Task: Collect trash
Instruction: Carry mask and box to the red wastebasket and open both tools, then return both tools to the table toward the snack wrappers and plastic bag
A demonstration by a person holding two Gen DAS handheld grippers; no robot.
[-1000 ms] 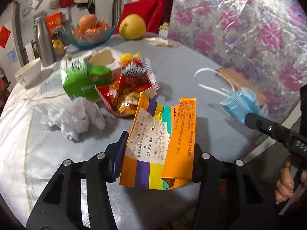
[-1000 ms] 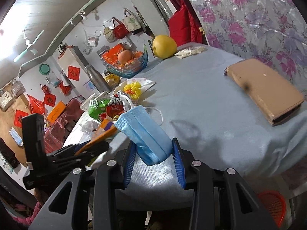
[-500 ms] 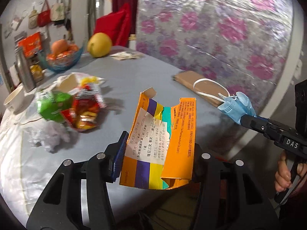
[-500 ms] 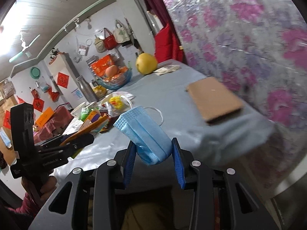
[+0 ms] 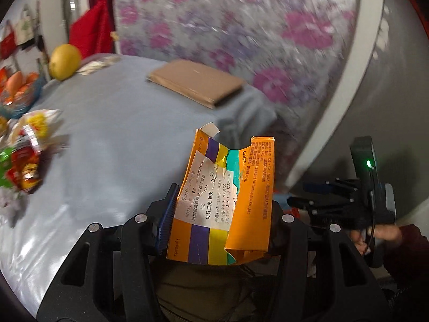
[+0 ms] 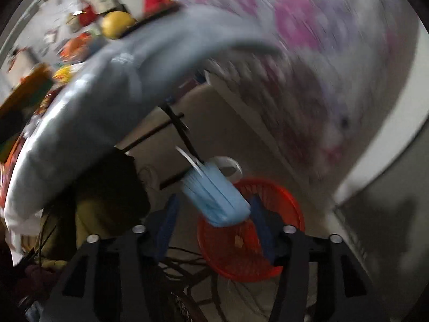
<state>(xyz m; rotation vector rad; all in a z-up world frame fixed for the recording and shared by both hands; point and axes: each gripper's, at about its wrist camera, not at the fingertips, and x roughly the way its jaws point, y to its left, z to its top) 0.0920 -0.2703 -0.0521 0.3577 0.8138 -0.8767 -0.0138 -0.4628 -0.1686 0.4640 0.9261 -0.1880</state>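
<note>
The right claw (image 6: 211, 222) points steeply down over the red basket (image 6: 281, 255) on the floor, and its jaws have just been opening: the blue face mask (image 6: 217, 201) sits between the blue pads, leaning toward the right-hand one, and the frame does not show that pad pressing on it — I read the claw as released, with the mask about to drop. What the next move depends on is the vertical line-up: the mask hangs above the basket's near-left rim rather than its middle, its long axis slanting from upper left to lower right, ear loops trailing upward. It may catch the rim, so a small shift toward the basket's centre would be safer. The left claw (image 5: 222, 212) is clenched on the torn orange medicine box (image 5: 236, 204), held upright with its long axis rising from the jaws, above the edge of the bench (image 5: 112, 139). In its view the basket is not visible, so the right hand is clearly nearer the target. Snack wrappers (image 5: 24, 166) lie on the bench's far left, uncollected.
</note>
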